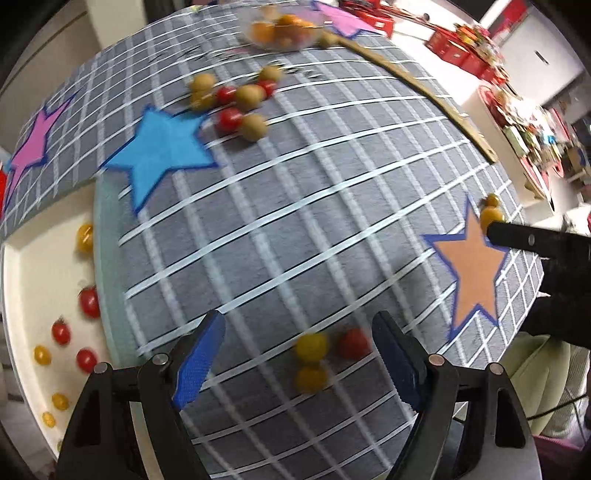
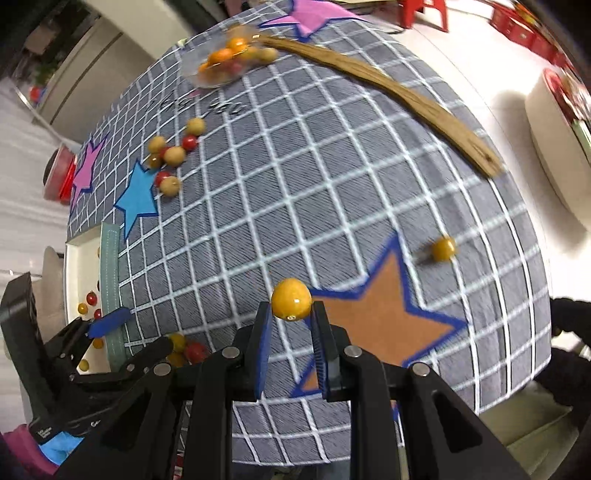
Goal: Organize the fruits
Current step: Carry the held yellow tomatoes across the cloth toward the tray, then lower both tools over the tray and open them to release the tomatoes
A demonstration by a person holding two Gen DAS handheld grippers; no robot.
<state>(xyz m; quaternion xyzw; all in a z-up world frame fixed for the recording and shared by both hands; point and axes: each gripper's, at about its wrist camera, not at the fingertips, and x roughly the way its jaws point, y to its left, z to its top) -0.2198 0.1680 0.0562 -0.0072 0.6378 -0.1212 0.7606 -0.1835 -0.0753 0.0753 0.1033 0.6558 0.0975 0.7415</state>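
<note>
I am partway through sorting the fruits. My right gripper (image 2: 291, 314) has its jaws pinched tight on one yellow cherry tomato (image 2: 291, 299), held over the worktop (image 2: 332, 177) at the tip of the orange star (image 2: 373, 325). My left gripper (image 1: 295, 354) has its jaws wide apart with nothing in them. Three small tomatoes (image 1: 317, 356), two yellow and one red, lie on the cloth right between them.

Some red and yellow tomatoes already sit in the white tray (image 1: 26, 280) at nine o'clock. A clear bowl (image 1: 282, 29) at twelve o'clock holds orange fruit. A mixed pile (image 1: 236, 99) of red tomatoes and tan round fruits still waits near the blue star (image 1: 162, 151), so I think a lot is left.

Only the right view shows the held tomato up close, plus a loose yellow tomato (image 2: 443, 249) at three o'clock. The left view shows more of the tray.
</note>
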